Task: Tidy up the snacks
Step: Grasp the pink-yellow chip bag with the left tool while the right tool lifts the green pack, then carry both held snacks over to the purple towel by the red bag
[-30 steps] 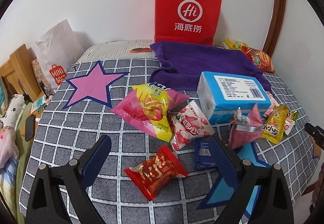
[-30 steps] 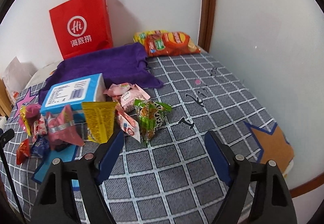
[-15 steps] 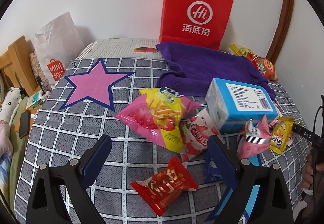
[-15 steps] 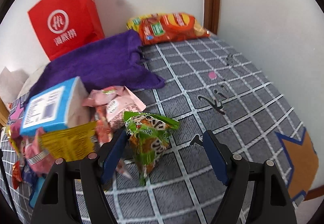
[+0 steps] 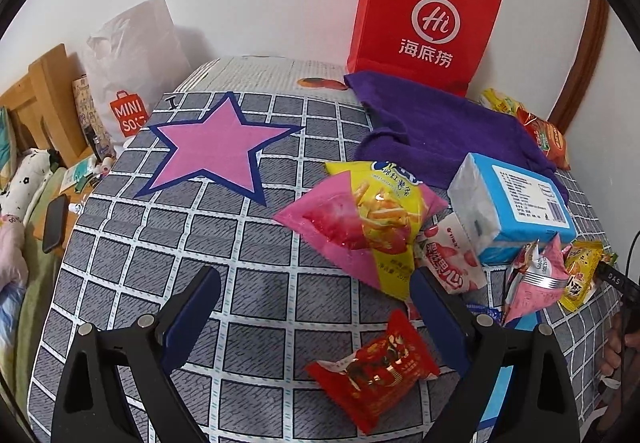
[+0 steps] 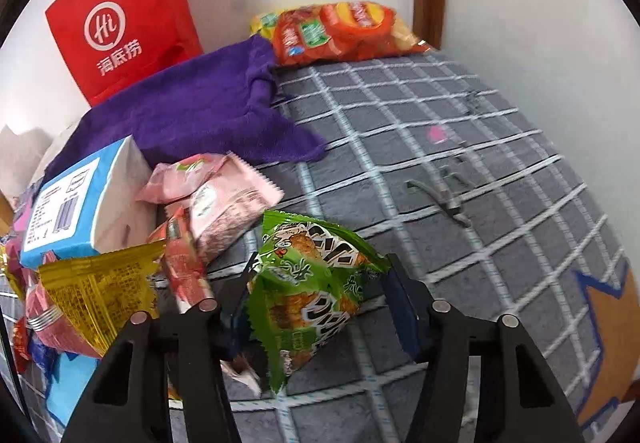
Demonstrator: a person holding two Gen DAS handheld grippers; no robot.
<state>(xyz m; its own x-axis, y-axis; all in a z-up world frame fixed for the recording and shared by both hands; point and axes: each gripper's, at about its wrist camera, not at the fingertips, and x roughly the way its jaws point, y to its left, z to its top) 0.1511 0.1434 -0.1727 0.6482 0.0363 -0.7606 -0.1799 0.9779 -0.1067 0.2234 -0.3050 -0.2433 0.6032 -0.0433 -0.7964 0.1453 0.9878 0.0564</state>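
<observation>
1. My right gripper [image 6: 318, 297] had just been closing, and the green snack packet [image 6: 308, 283] stood between its two blue pads; both pads appeared to press the packet's sides, so I took it as gripped
2. My left gripper [image 5: 316, 307] stood wide open and held nothing; bare checked bedspread [image 5: 256, 307] lay between its pads, and the red snack packet [image 5: 374, 365] lay just below its right finger [image 5: 434, 317]
3. The green packet sat at the right edge of the snack pile, just beside the pale pink packets [image 6: 216, 195] and the yellow packet [image 6: 96, 289]
4. In the left view, the pink-and-yellow chip bag [image 5: 368, 223] lay in the middle of the bedspread, touching the strawberry packet [image 5: 450, 259], with the blue tissue pack [image 5: 508, 207] just beside them
5. To the right of the green packet the checked cover was open right up to the white wall [image 6: 540, 43]; the bed's near corner fell away past the orange star [image 6: 608, 343]
6. On the left side, open room lay around the pink star [image 5: 216, 151], and the bed edge dropped toward the wooden furniture [image 5: 36, 99]
7. The red paper bag [image 5: 424, 19] stood upright against the wall behind the purple towel [image 5: 440, 131]; I could not tell what was in it
8. The orange chip bags [image 6: 340, 31] lay by the wall at the towel's far corner
</observation>
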